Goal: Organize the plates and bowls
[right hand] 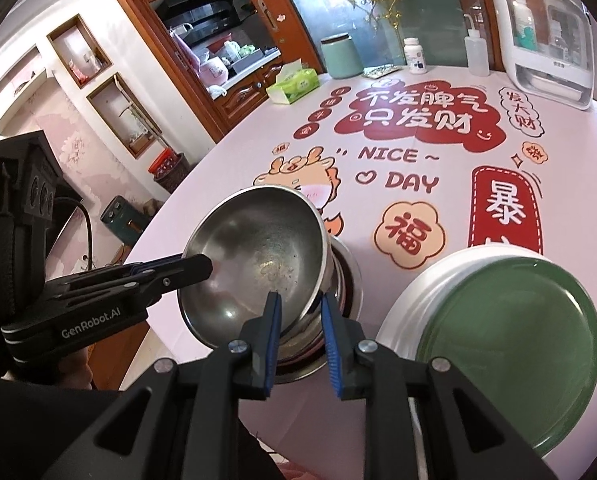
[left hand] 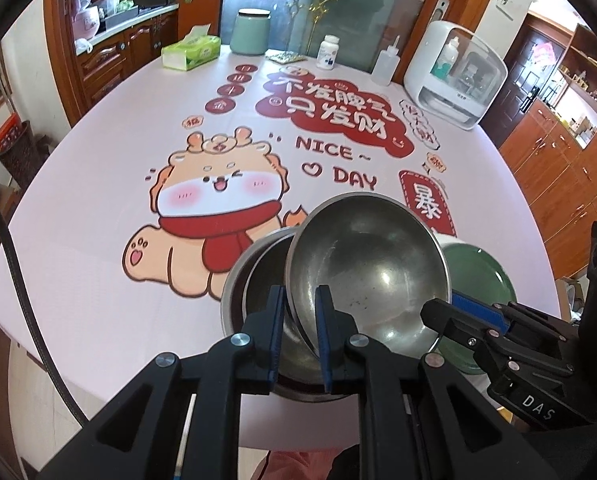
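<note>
A steel bowl [left hand: 368, 264] is tilted above another steel bowl [left hand: 254, 280] that rests on the table. My left gripper [left hand: 301, 332] is shut on the tilted bowl's near-left rim. My right gripper [right hand: 301, 332] straddles the same bowl's [right hand: 254, 264] right rim with its pads close on either side; whether they touch is unclear. The lower bowl [right hand: 346, 276] shows beneath it. A green plate [right hand: 510, 340] lies on a white plate [right hand: 406, 300] to the right, also seen in the left wrist view [left hand: 478, 276].
At the table's far edge stand a tissue pack [left hand: 190, 52], a teal canister [left hand: 252, 32], a pill bottle [left hand: 328, 52], a squeeze bottle [left hand: 384, 64] and a white appliance [left hand: 454, 76]. Wooden cabinets [left hand: 566, 160] stand to the right.
</note>
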`<state>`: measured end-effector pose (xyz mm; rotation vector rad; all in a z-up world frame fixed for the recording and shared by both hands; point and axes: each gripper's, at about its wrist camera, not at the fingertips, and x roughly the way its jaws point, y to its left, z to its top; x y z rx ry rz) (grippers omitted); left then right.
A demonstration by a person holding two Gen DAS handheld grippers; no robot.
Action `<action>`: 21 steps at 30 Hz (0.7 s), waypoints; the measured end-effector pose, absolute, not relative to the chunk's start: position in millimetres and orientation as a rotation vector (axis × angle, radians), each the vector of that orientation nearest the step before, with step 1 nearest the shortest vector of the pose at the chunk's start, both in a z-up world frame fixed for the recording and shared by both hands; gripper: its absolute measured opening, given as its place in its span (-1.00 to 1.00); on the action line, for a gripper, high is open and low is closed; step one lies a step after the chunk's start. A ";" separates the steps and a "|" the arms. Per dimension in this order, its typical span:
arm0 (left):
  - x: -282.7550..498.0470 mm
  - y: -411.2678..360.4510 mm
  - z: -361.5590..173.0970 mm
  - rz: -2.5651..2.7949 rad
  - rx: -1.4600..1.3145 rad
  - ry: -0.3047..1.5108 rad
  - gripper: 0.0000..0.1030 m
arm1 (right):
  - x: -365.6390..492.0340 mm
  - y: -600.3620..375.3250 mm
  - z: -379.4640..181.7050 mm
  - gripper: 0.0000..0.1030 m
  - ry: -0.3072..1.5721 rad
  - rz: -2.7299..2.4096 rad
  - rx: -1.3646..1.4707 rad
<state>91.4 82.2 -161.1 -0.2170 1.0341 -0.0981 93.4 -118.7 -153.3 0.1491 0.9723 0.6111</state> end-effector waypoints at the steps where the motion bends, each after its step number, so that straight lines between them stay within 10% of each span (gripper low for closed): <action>1: 92.3 82.9 -163.5 -0.096 -0.220 1.042 -0.76 | 93.3 -117.8 -154.0 -0.58 0.977 0.612 0.148; 21: 91.5 87.9 -176.4 -0.073 -0.234 1.091 -0.57 | 94.5 -110.4 -162.8 -0.47 1.031 0.622 0.146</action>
